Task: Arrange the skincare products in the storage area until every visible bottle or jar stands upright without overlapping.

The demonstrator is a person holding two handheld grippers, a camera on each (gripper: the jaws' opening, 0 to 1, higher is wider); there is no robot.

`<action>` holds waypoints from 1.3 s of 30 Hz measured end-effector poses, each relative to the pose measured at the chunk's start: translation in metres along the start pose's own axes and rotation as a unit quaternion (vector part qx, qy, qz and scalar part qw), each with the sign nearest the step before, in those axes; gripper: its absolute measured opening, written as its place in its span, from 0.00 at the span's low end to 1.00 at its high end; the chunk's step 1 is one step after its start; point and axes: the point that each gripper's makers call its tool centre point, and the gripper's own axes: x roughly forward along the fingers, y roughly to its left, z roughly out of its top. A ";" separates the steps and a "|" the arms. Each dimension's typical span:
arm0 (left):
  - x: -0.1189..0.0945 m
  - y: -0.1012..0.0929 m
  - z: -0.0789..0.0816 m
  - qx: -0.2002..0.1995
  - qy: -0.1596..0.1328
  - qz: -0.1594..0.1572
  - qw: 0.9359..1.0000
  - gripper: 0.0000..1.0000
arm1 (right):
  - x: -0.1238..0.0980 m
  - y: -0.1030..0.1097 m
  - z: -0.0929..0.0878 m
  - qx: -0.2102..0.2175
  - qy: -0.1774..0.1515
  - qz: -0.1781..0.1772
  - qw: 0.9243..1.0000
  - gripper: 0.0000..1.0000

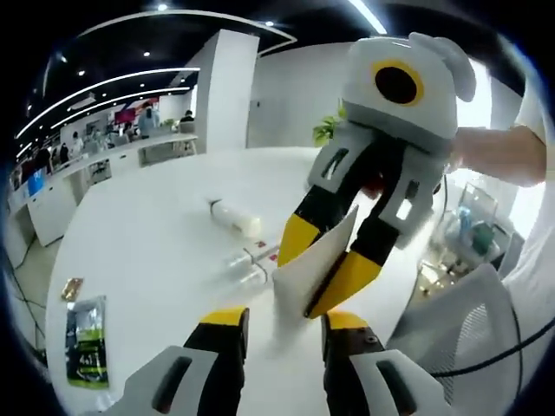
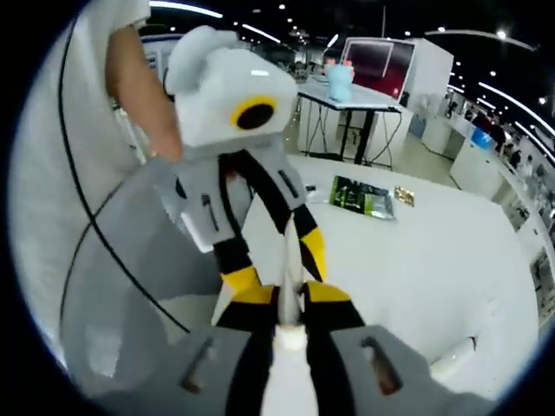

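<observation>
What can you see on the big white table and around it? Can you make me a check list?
Surface: white table, mostly bare.
Job's things: white tube held in the air; white bottle and a clear tube lying flat on the table.
Clutter: green packet and a small gold packet near the table edge.
Grippers: right gripper clamped on the white tube; left gripper open, jaws apart just below the tube.
Cables: black cable over a grey mesh chair.
Surroundings: open office with desks, a green plant, a red screen.
</observation>
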 end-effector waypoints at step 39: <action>0.008 -0.005 0.008 -0.007 -0.006 -0.001 1.000 0.20 | -0.020 -0.006 -0.012 0.009 0.089 0.027 0.996 0.25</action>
